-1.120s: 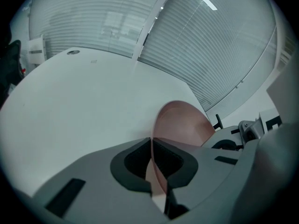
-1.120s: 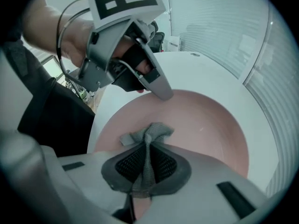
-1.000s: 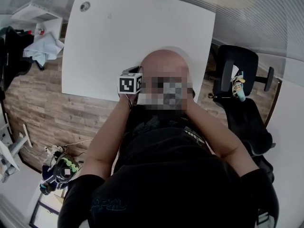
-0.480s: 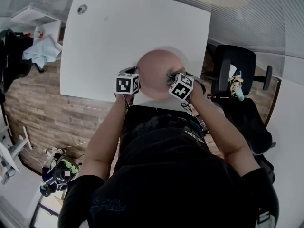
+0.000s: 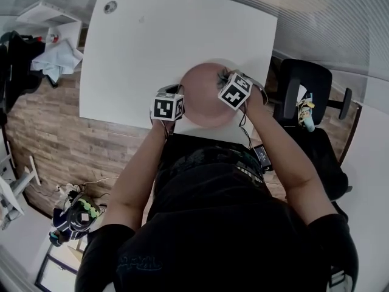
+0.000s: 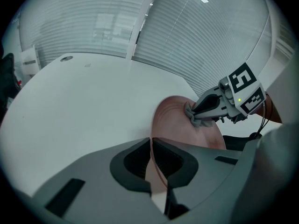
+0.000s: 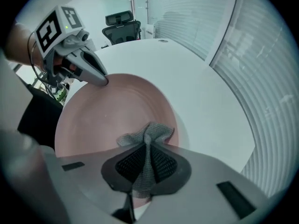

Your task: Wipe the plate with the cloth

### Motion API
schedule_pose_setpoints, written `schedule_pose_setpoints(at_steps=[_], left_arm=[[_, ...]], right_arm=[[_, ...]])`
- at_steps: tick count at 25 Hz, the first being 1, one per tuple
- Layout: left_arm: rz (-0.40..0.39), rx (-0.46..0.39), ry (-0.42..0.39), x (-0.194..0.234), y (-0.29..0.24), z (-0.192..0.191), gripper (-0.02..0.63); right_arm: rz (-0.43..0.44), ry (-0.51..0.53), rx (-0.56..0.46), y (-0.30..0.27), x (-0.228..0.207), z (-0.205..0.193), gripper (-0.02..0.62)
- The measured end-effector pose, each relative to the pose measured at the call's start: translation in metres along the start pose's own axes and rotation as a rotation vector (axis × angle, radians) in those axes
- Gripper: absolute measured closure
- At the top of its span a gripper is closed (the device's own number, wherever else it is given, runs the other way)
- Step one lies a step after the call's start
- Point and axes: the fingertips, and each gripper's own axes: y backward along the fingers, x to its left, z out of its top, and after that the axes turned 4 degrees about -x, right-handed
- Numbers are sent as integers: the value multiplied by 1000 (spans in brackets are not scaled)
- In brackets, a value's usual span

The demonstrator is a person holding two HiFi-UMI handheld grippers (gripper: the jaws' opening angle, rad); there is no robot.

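The pink plate (image 5: 203,96) is over the near edge of the white bench (image 5: 146,41). It is gripped at its rim and, as it seems, lifted and tilted rather than lying flat. The left tongs (image 6: 150,146) are closed narrow on the rim at the plate's left side. The right tongs (image 7: 146,148) are closed on a bunched grey cloth (image 7: 148,135), which touches the plate's inner face near the rim opposite to the left tongs (only a small tuft of cloth sticks out beyond the tips).

To wipe well, I think the left tongs must hold the rim firm and quiet, because the plate hangs from one narrow pinch and could turn or slip when it is pressed. The right tongs should press lightly, so that the cloth meets the plate and not the hard tips, and go in overlapping arcs from the rim toward the plate's centre. Pressing far from the held rim gives the most leverage, so there the touch should be the softest.
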Motion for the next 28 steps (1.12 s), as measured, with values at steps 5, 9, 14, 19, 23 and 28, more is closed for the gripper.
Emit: schedule_pose_setpoints(at_steps=[5,9,14,19,23,28], left_arm=[[-8,-5,33,-2,0,0,578],[-7,-9,52,-1,1,-1,578],[-7,-10,51,-1,0,-1,578],[0,-18,56,0,1,1,578],[2,-14,55,-1,1,2,578],[18,-26,66,2,1,4,578]], right_arm=[[-13,45,-43,-8,1,31,554],[1,83,-74,-15,16,56,554],[43,113,-138,-20,42,77,554],[87,128,-182,-21,64,85,554],[137,129,-200,-19,86,81,554],[187,154,-195,-16,114,72,554]])
